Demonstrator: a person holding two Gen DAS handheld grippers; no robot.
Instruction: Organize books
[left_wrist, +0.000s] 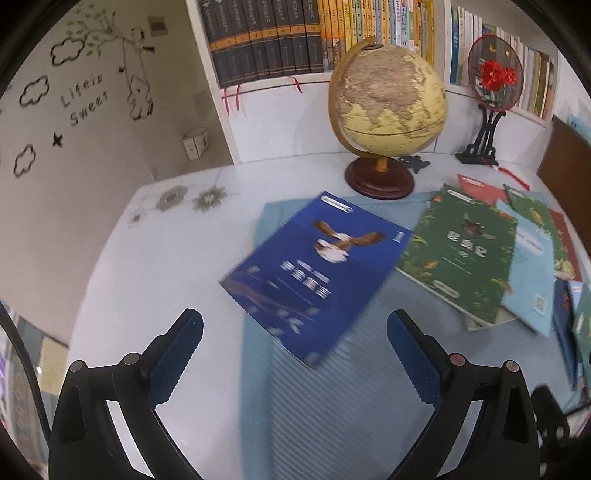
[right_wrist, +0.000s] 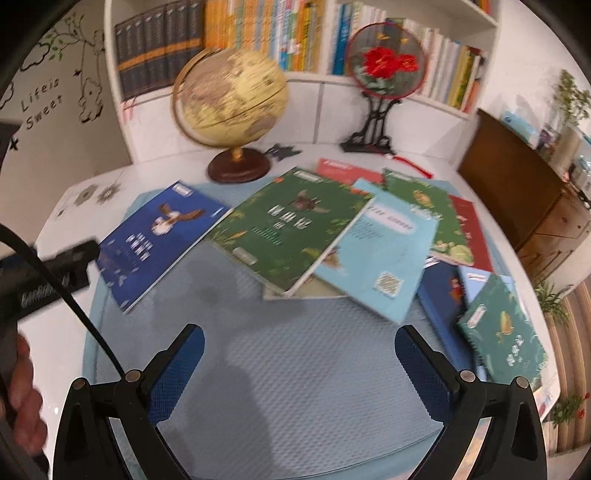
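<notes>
A blue book with an eagle on its cover (left_wrist: 314, 273) lies flat on a light blue mat (left_wrist: 325, 406), just ahead of my open, empty left gripper (left_wrist: 295, 332). It also shows in the right wrist view (right_wrist: 159, 240). To its right a green book (left_wrist: 461, 251) tops a loose pile of books. In the right wrist view the green book (right_wrist: 291, 225), a light blue book (right_wrist: 384, 254), a red book (right_wrist: 472, 232) and another green book (right_wrist: 502, 332) lie scattered. My right gripper (right_wrist: 299, 350) is open and empty above the mat (right_wrist: 295, 387).
A globe (left_wrist: 388, 99) on a wooden base and a round red-flower fan on a black stand (left_wrist: 495, 81) stand at the back of the white table (left_wrist: 147, 266). Behind them a bookshelf (left_wrist: 295, 37) is full of upright books. A brown cabinet (right_wrist: 517, 177) stands at right.
</notes>
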